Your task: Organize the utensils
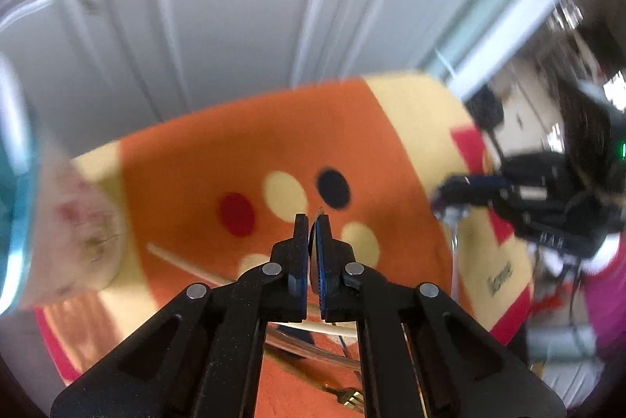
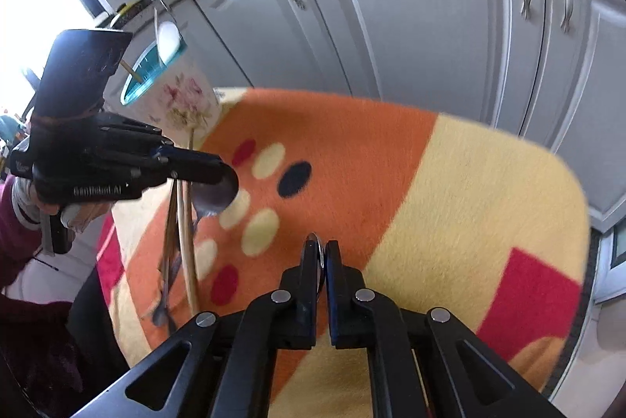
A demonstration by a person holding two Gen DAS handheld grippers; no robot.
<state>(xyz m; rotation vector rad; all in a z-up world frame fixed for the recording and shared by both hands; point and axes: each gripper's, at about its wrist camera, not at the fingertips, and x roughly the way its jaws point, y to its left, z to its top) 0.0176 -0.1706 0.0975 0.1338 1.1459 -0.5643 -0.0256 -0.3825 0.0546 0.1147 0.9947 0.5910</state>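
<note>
Steel spoon (image 2: 320, 253) between right gripper (image 2: 321, 261) fingers

The left gripper (image 1: 312, 222) is pinched nearly closed on a spoon (image 2: 213, 199) at the scene's left, while the right gripper (image 2: 321, 247), lower right, clamps a thin metal utensil (image 2: 321, 255) between its fingers.

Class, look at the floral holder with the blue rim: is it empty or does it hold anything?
Not empty. In the right wrist view, the holder has a wooden stick poking out past its rim.
</note>
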